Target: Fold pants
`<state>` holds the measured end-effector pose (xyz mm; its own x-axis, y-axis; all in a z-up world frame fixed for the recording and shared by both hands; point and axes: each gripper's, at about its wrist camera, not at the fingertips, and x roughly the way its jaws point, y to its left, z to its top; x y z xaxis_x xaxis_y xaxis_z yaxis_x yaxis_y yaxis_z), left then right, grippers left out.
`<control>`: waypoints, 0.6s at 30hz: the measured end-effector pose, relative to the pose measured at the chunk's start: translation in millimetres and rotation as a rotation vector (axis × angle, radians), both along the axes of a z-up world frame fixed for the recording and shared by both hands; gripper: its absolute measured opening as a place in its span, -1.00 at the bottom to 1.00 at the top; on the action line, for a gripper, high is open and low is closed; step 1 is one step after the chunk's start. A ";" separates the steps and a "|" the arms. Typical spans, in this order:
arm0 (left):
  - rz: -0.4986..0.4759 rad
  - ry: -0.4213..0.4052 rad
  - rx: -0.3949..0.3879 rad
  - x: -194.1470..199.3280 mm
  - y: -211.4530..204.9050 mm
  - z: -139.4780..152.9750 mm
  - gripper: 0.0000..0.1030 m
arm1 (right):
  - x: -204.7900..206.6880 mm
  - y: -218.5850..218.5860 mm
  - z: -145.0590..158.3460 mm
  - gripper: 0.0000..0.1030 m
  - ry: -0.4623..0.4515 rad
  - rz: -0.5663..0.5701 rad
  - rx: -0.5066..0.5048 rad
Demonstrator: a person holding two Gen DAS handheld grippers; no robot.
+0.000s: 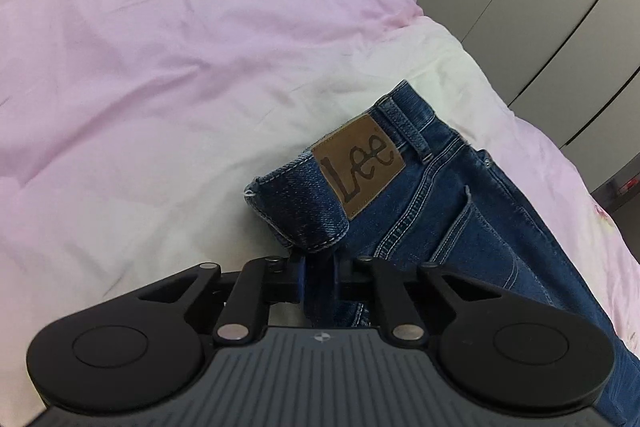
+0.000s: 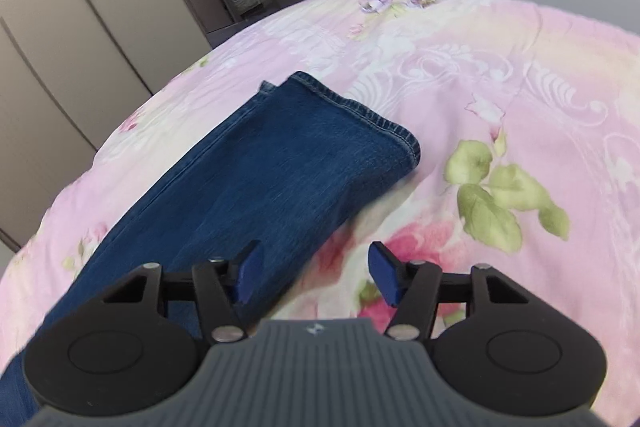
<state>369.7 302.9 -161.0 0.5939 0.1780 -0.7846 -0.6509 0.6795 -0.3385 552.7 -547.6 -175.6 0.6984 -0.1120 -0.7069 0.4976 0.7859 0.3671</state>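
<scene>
The blue jeans [image 1: 432, 211] lie folded lengthwise on my pink bedspread [image 1: 160, 47], waistband and brown Lee patch [image 1: 358, 167] toward the wardrobe doors [image 1: 540, 7] in the left wrist view, the stacked leg hems [image 2: 352, 115] flat on the floral part of the cover in the right wrist view. My left gripper [image 1: 322, 279] is pinched onto a fold of denim at the waistband end, fingers drawn close with cloth between them. My right gripper [image 2: 316, 275] stands spread, blue pads [image 2: 248, 275] apart and holding nothing, one over the leg's edge, the other over the bedspread.
</scene>
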 end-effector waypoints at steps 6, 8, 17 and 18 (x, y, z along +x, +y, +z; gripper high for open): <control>0.120 -0.118 -0.263 -17.5 24.8 -38.2 0.06 | 25.8 -17.0 -40.9 0.15 -0.062 -0.059 0.164; 0.144 -0.147 -0.280 -17.8 23.9 -45.4 0.12 | 33.0 -14.3 -46.9 0.00 -0.097 -0.063 0.180; 0.146 -0.137 -0.171 -8.6 9.7 -12.9 -0.75 | 48.3 21.5 -5.1 -0.84 -0.088 -0.041 -0.040; 0.127 -0.135 -0.142 -8.1 7.3 -2.6 -0.77 | 47.9 24.3 4.3 -0.84 -0.089 -0.039 -0.070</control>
